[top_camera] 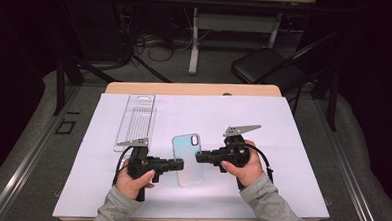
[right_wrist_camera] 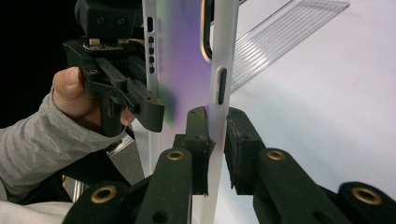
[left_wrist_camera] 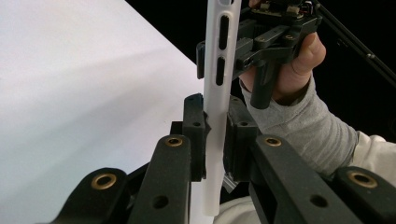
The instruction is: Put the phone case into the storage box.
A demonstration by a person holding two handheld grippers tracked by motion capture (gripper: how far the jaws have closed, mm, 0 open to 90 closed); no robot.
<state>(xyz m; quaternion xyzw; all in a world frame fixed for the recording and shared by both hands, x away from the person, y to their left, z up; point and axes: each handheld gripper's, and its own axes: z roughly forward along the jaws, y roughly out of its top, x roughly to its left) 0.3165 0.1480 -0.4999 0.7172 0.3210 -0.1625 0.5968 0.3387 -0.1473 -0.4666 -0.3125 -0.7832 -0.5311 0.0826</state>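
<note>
A translucent phone case [top_camera: 187, 157] with a blue-violet sheen and a camera cutout lies flat, low over the white sheet [top_camera: 233, 117]; I cannot tell whether it touches the sheet. My left gripper [top_camera: 179, 164] comes in from the left, and its pads clamp the case's left edge [left_wrist_camera: 215, 116]. From the right, my right gripper [top_camera: 200, 156] has its pads closed on the opposite edge [right_wrist_camera: 218, 126], just below a side button slot. Each gripper view shows the other hand's gripper on the case's far edge [left_wrist_camera: 205, 56] [right_wrist_camera: 156, 109].
A clear ribbed plastic tray [top_camera: 136, 120] lies on the sheet at the back left, also in the right gripper view [right_wrist_camera: 280, 37]. Bare wooden table edge [top_camera: 195, 89] runs behind the sheet. A black folding chair [top_camera: 266, 68] and desk legs stand beyond the table.
</note>
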